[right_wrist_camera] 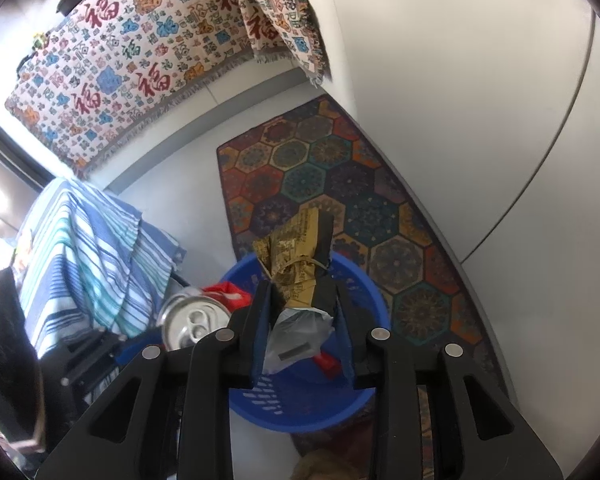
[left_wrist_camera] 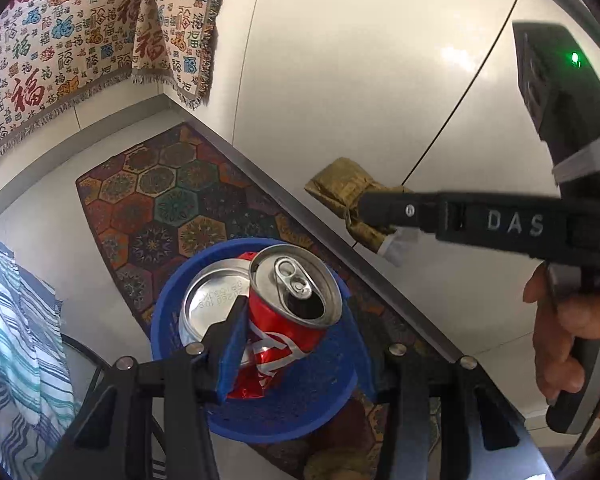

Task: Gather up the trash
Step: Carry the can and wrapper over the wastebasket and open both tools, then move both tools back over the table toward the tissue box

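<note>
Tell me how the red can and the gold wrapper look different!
The red can is shiny metal and dented; the gold wrapper is crumpled and soft-looking. The can sits in the left claw, the wrapper in the right claw with a clear plastic bag. Both hang above the blue basket.

The letters "DAS" stand in pale capitals on the black body of the right hand-held gripper (left_wrist_camera: 384,210) in the left wrist view. The woven blanket (left_wrist_camera: 80,52) bears the character "福" many times over, large in dark red and smaller in blue and green (in both views). A printed date code runs along the silver can bottom (left_wrist_camera: 216,292), upside down and too blurred to read surely. The red can (left_wrist_camera: 288,320) shows white script, crumpled and unreadable.
</note>
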Demonstrator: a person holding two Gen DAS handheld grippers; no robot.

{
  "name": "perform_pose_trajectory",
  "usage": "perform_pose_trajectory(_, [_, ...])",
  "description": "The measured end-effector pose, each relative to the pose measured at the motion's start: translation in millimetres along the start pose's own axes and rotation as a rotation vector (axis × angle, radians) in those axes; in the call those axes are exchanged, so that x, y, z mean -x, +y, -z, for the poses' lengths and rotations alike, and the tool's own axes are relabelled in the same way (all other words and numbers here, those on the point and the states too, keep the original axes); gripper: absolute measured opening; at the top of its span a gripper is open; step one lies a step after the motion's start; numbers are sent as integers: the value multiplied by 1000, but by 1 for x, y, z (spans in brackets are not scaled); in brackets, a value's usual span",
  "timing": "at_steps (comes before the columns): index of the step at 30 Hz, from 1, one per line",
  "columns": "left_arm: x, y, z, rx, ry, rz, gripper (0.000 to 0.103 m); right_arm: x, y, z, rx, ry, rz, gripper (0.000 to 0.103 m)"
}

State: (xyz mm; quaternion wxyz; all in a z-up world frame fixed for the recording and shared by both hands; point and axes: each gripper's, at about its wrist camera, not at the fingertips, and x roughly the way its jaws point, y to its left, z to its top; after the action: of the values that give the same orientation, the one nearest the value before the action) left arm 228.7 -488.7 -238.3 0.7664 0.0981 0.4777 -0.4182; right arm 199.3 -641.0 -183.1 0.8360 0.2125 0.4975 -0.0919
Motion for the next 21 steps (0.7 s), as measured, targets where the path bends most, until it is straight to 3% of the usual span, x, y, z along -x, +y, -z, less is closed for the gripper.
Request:
perform_pose_trajectory(2, [-4,1,1,-1,2,-4,48,0,1,-1,-5,-6,-3,32])
perform_pose_trajectory(4, [-8,3,1,0,9,-2,51,1,1,-2,-9,-11,-11,42])
perform_pose_trajectory(7, [-13,6,1,18,10,-5,67,4,3,-3,-11,-23,-17,47])
perform_pose_trajectory(15, [-5,12,-2,45,-14,9,67,22,5,-8,-20,-88,-12,53])
perform_pose_trajectory(18, [4,9,-3,50,-26,5,67,29,5,-10,-25,-125,14,60])
perform_pose_trajectory(21, [30,6,-1,60,-65,-1,67,40,12,-11,4,-165,61,61])
